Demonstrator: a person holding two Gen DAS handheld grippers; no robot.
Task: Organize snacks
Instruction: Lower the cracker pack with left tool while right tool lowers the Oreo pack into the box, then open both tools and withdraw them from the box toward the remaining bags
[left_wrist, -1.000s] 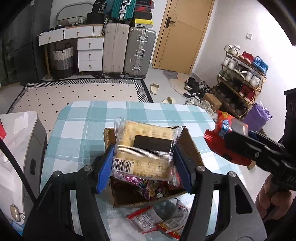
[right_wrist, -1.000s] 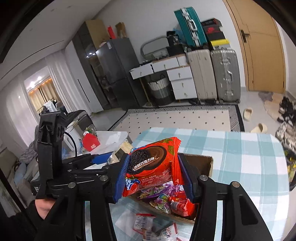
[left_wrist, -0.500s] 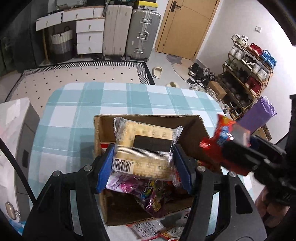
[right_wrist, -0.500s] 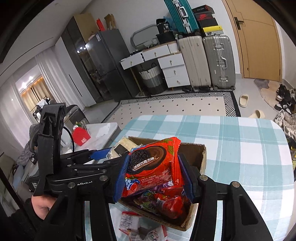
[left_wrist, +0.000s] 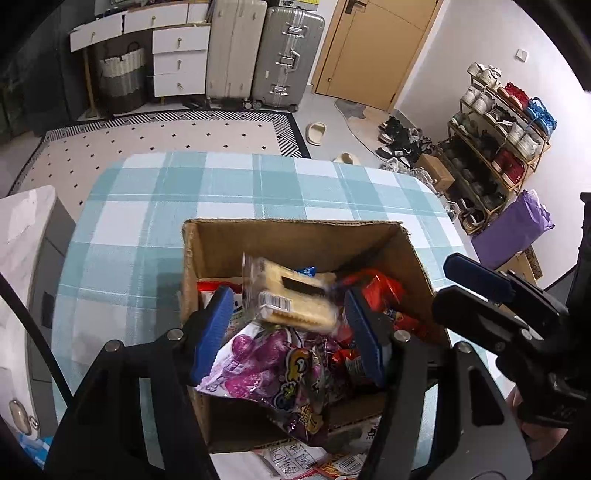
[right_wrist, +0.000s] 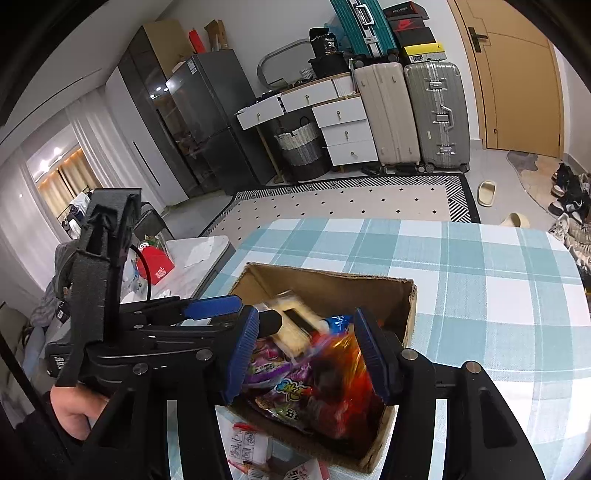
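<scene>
Cracker packet (left_wrist: 295, 302) lies loose inside cardboard box (left_wrist: 295, 236), among snacks.

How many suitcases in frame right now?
3. A beige suitcase and a silver suitcase stand side by side against the far wall left of the door; a teal suitcase sits on the cabinet behind them. More may be hidden.
</scene>
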